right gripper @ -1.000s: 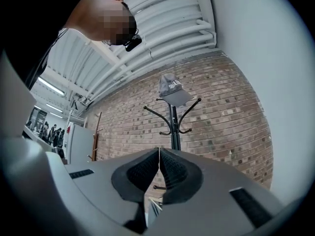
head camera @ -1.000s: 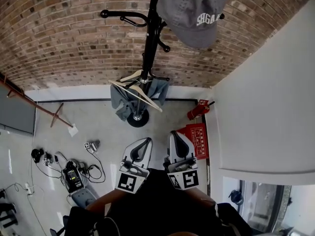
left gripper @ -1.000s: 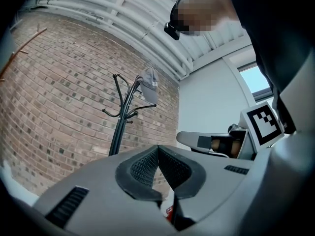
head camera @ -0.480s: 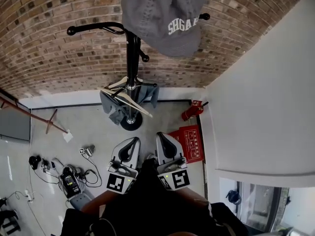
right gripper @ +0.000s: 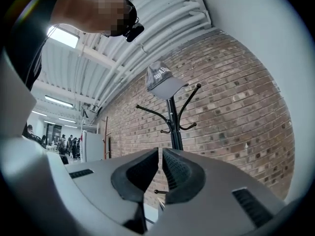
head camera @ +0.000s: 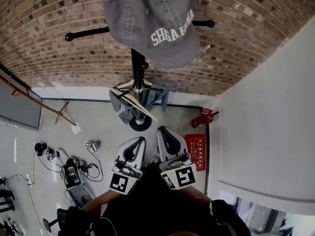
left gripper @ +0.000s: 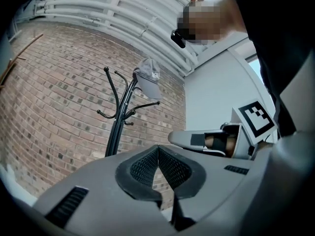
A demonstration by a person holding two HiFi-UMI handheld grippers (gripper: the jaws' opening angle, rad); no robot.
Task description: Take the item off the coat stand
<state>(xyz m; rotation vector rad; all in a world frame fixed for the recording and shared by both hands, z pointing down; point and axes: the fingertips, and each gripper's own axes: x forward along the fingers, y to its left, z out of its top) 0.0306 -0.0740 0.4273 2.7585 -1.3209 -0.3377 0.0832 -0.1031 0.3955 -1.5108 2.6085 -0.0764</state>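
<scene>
Atop coat stand (head camera: 138, 75): grey cap (head camera: 150, 21) | lower pole: hanger (head camera: 127, 97) | floor right: fire extinguisher (head camera: 202, 118) | left claw (head camera: 142, 139), right claw (head camera: 162, 130): closed, empty

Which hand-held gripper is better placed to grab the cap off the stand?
Right, marginally. The right hand-held gripper reaches slightly further toward the coat stand than the left hand-held gripper, and in its own view the cap sits straight above its jaws. Both are shut and empty.
</scene>
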